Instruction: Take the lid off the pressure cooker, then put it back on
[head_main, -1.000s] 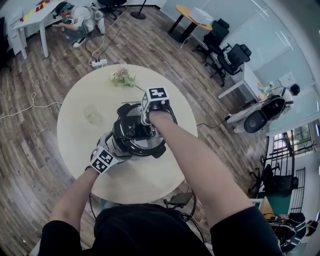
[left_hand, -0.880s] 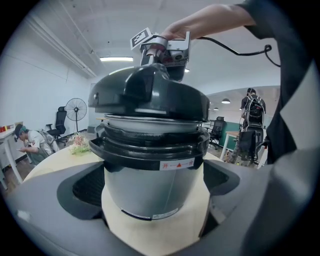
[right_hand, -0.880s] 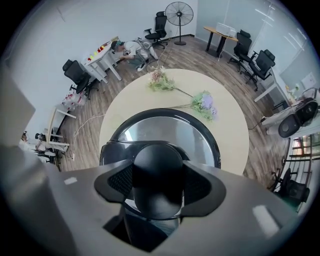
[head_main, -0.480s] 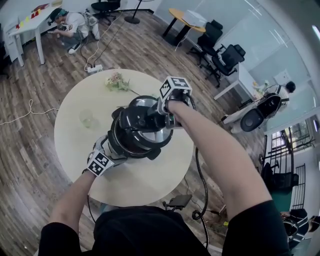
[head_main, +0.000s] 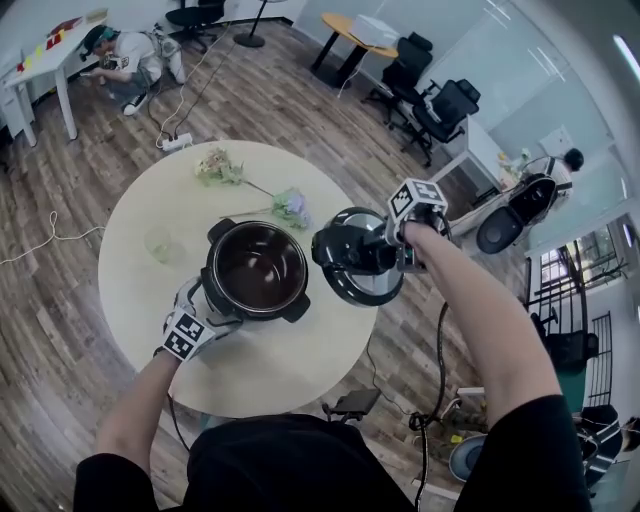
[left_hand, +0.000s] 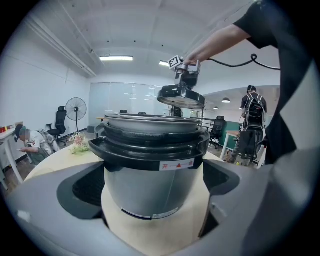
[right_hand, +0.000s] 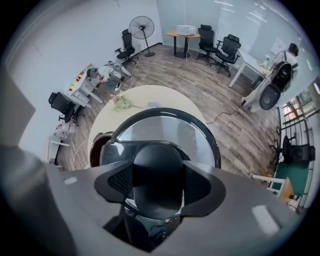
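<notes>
We've got one readable label: a white strip (left_hand: 176, 165) on the black collar of the pressure cooker (left_hand: 150, 192), at about five o'clock on it. It shows red print: 开, a dash, a triangle, a dash, then a character too small to be sure of. A sticker (left_hand: 160, 216) at six o'clock, low on the pot, is illegible. The marker cubes (head_main: 417, 197) on the tools carry black-and-white patterns only.

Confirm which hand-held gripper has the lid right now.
The right hand-held gripper: its jaws are closed on the lid by its top knob, holding it in the air. The left hand-held gripper grips the open cooker base on the table.
</notes>
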